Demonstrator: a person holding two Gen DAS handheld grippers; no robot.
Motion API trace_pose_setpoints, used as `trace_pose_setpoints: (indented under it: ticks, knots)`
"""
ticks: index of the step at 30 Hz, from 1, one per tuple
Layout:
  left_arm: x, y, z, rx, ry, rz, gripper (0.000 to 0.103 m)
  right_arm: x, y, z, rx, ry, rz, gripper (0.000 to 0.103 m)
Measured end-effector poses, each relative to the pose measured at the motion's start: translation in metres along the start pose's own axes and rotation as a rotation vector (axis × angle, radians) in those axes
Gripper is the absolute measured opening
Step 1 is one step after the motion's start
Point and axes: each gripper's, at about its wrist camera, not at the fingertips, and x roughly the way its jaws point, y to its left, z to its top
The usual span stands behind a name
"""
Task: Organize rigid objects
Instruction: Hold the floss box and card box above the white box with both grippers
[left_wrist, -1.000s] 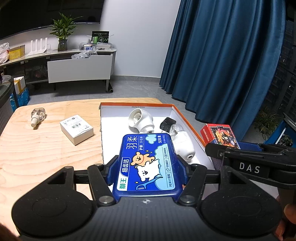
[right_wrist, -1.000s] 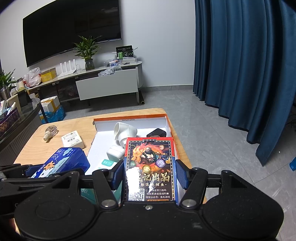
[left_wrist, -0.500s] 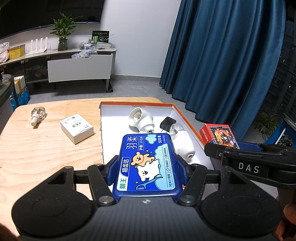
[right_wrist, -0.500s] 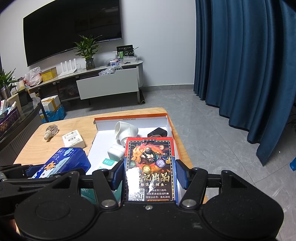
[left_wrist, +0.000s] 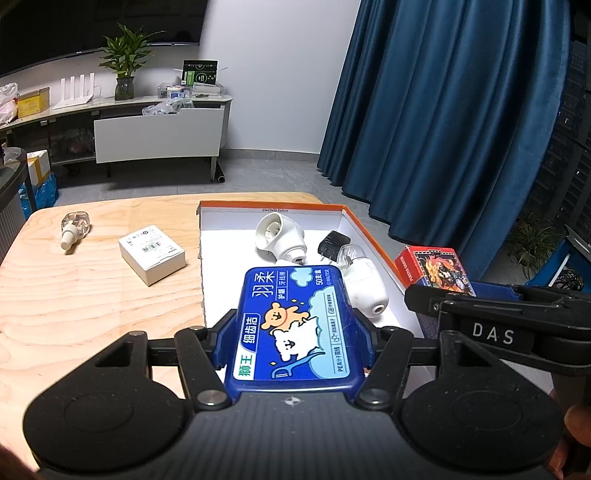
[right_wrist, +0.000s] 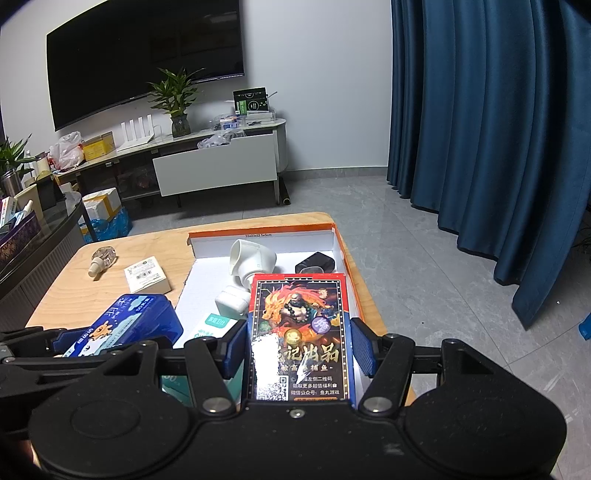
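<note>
Little has shifted since a second ago: both loads have stayed above the orange-edged white cardboard tray (left_wrist: 373, 236) on the light wooden table (left_wrist: 74, 302). The left tongs (left_wrist: 293, 332) pinch a blue plastic floss-pick case (left_wrist: 295, 328); the right tongs (right_wrist: 299, 345) pinch a red card box with dragon artwork (right_wrist: 299, 332).

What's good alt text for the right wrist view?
The right gripper grips a red card box above an orange-edged tray on a wooden table. The tray holds white plug-in devices and a black adapter; at left the left gripper holds a blue floss case.
</note>
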Motion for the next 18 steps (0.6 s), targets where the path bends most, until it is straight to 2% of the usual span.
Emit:
trace_pose_setpoints:
  ticks: [18]
  knots:
    - [0.0015, 0.001, -0.0003, -0.004, 0.005, -0.003, 0.063, 0.0022, 0.0014, -0.0048, -0.003, 0.01, 0.001, 0.071]
